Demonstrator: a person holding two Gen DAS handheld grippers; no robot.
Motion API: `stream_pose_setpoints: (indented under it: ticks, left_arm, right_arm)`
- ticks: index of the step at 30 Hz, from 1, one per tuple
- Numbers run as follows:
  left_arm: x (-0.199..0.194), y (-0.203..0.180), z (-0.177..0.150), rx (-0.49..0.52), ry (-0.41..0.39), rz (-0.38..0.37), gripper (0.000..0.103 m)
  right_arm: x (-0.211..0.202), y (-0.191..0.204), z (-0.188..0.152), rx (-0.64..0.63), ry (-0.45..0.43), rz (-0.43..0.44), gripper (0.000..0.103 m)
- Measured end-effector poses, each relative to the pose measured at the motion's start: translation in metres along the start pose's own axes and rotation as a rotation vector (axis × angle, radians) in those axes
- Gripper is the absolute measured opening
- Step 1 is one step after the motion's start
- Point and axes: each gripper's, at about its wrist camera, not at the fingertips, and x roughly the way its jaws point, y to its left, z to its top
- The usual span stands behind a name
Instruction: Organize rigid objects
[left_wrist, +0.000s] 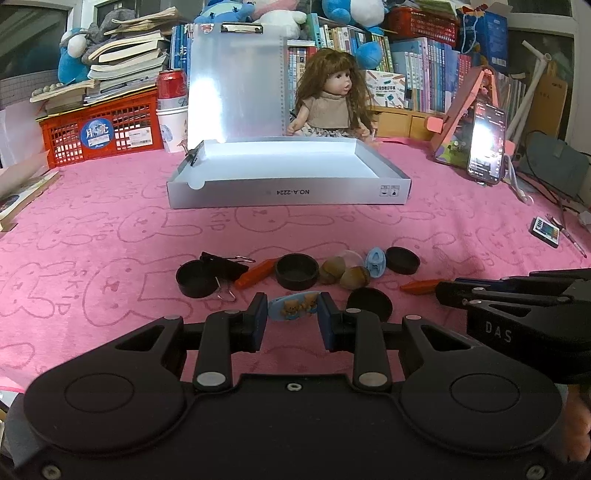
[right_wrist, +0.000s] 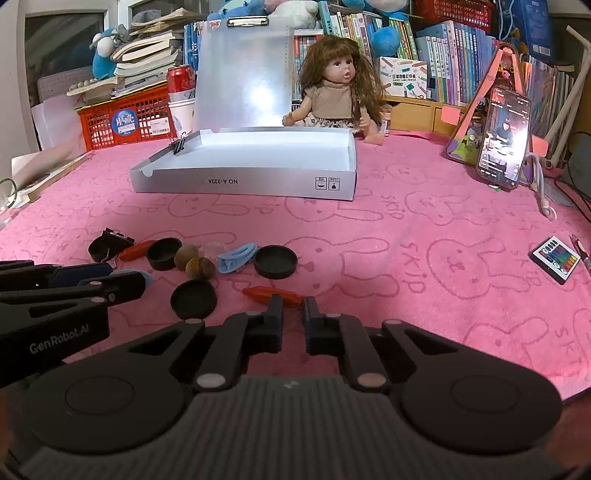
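Small objects lie in a row on the pink cloth: black round lids (left_wrist: 296, 271) (right_wrist: 275, 261), two brown nuts (left_wrist: 354, 277) (right_wrist: 200, 268), a blue clip (left_wrist: 375, 261) (right_wrist: 235, 257), red-orange pieces (left_wrist: 255, 274) (right_wrist: 273, 294) and a black binder clip (left_wrist: 221, 263). My left gripper (left_wrist: 293, 312) is open with its pads on either side of a blue bear hair clip (left_wrist: 293, 304). My right gripper (right_wrist: 293, 308) is nearly closed, right behind a red-orange piece; whether it grips is unclear. A white shallow box (left_wrist: 288, 192) (right_wrist: 243, 181) stands farther back.
A doll (left_wrist: 332, 96), a clipboard (left_wrist: 236, 81), a red crate (left_wrist: 99, 129), books and plush toys line the back. A phone on a stand (left_wrist: 485, 142) (right_wrist: 504, 136) is at right. A small remote (right_wrist: 556, 258) lies near the right edge.
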Motion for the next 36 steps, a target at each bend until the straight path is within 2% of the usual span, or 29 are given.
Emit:
stream_pose_setpoints:
  ticks: [17,20,22,27,36]
  left_arm:
    - [-0.003,0.008,0.002,-0.022,-0.002,0.014,0.028]
    - [-0.003,0.008,0.002,-0.024,-0.002,0.018,0.028]
    - [-0.004,0.009,0.002,-0.026,-0.002,0.02,0.028]
    - [-0.004,0.011,0.003,-0.033,-0.003,0.027,0.028]
    - [-0.001,0.018,0.009,-0.043,-0.005,0.032,0.028]
  right_arm:
    - [-0.005,-0.002,-0.002,-0.021,-0.021,0.017,0.01]
    - [-0.006,-0.004,-0.003,-0.014,-0.035,0.008,0.038]
    - [-0.004,-0.005,-0.002,0.004,-0.036,0.014,0.05]
    - [0.003,0.002,-0.001,0.024,-0.039,-0.006,0.067]
    - [0.016,0.009,0.007,0.046,0.008,-0.019,0.07]
